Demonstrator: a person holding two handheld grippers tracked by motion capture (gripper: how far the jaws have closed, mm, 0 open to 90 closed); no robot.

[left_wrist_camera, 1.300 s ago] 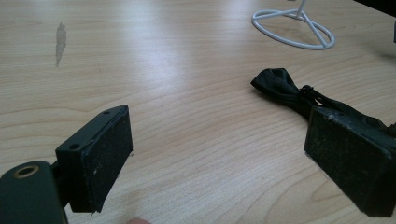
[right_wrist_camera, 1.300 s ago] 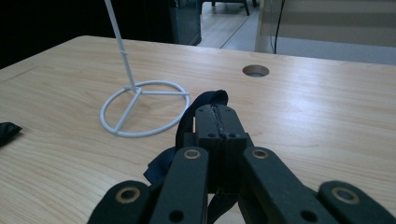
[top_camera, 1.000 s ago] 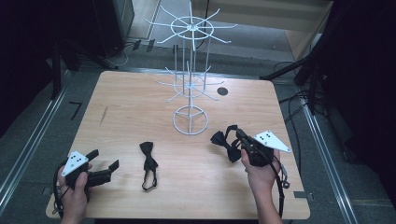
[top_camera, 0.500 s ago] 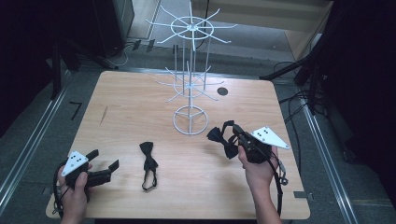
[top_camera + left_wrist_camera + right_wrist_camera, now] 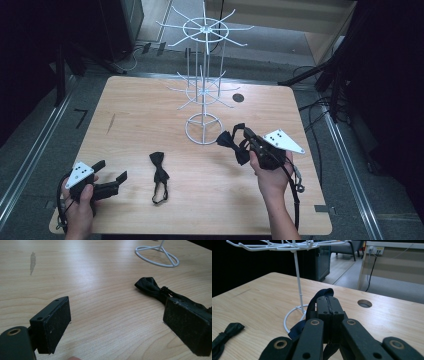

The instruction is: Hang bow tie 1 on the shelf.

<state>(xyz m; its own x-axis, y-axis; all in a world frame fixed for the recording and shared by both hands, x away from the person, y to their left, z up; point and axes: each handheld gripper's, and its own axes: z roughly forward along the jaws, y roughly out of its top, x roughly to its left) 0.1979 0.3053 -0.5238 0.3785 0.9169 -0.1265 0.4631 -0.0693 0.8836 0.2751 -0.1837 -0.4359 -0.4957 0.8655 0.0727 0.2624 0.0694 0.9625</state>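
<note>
I had the right gripper (image 5: 246,136) pinching a bow tie (image 5: 231,142) right of centre, just beside the wire rack (image 5: 204,90), whose hooks were bare. My left gripper (image 5: 111,176) sat spread at lower left, the second bow tie (image 5: 159,175) lying on the worktop (image 5: 140,110), so both hangings remained.

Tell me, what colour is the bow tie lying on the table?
Black. The bow tie lies flat on the wooden table; the high view shows it best.

A black bow tie (image 5: 234,142) hangs by its strap, lifted above the table, just beside the white ring base of the rack. A second black bow tie (image 5: 159,175) lies flat on the wood, its strap looped toward the near edge.
</note>
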